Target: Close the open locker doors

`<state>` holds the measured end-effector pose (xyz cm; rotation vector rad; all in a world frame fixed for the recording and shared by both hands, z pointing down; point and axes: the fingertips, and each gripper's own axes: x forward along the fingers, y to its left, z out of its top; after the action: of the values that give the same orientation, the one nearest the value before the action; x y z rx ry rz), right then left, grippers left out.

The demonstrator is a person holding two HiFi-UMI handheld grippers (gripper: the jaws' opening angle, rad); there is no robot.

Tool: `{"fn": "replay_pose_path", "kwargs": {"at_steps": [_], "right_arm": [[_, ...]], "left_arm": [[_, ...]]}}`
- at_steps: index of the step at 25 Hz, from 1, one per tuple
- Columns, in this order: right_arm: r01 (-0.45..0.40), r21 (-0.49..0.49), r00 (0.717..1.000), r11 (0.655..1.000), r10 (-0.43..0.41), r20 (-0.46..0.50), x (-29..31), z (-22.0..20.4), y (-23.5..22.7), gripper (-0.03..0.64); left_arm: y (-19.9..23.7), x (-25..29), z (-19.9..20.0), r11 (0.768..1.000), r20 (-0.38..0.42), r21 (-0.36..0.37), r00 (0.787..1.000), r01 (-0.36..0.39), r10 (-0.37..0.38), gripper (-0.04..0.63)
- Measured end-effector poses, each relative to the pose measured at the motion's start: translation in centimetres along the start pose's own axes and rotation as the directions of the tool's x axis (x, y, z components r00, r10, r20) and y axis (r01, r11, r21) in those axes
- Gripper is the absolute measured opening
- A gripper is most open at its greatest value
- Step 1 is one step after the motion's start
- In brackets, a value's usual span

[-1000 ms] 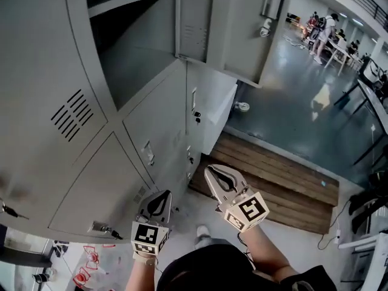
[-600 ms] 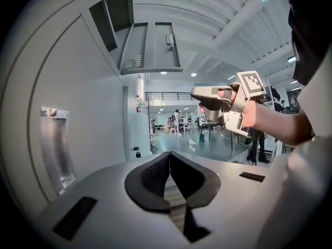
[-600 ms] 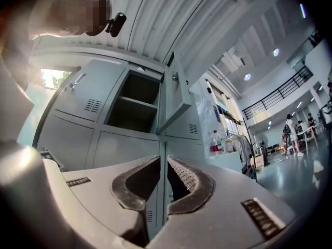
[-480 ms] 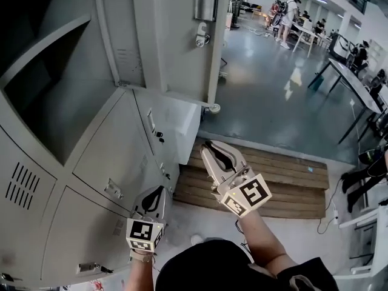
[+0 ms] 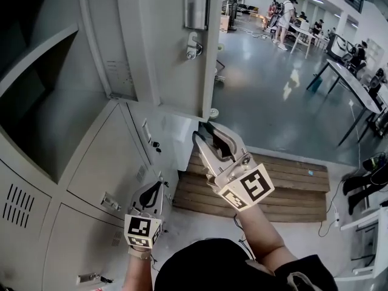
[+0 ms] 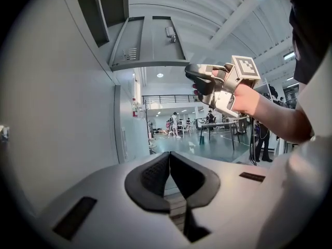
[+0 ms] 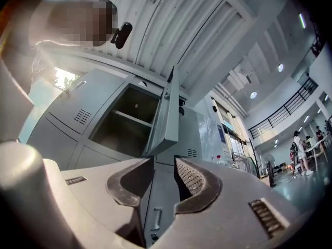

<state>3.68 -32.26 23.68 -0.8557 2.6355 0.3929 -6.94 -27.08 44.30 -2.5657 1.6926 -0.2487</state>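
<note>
At far left the upper compartment (image 5: 42,96) of the locker bank gapes dark and open. The lower doors (image 5: 97,162) beneath it look shut already.

My left gripper (image 5: 156,190) hangs low and near, beside those lower doors, pads pressed together on nothing. I judge it idle for this step.

Right of the compartment its door (image 5: 170,47) stands swung out towards me, latch (image 5: 193,44) on the free edge. That is the thing I must deal with.

My right gripper (image 5: 203,131) is raised just under the door's lower right corner. Its jaws are opening, and nothing sits between them. Through the gap I see only closed locker fronts farther off, with the door's corner just above. Whether I touch the door, I cannot tell.

So I take this as the approach to one open door. Next I should get the jaws or their flank against the free edge and swing it left until it seats on the frame.
</note>
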Motion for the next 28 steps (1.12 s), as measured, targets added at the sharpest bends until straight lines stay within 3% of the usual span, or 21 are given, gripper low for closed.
{"fn": "replay_pose_path", "kwargs": {"at_steps": [15,28], "right_arm": [[-0.034,-0.014,0.998,0.999,0.035,0.054,1.9,2.4,0.9,0.163],[-0.171,-0.137,0.977,0.976,0.186,0.107,2.7,4.9,10.9,0.164]], "left_arm": [[1.4,-1.6,-0.1,0.998,-0.008,-0.010,0.998,-0.057,0.057,0.020],[1.7,-9.4,-2.7,0.982,-0.064,-0.035,0.981,-0.185,0.182,0.020]]}}
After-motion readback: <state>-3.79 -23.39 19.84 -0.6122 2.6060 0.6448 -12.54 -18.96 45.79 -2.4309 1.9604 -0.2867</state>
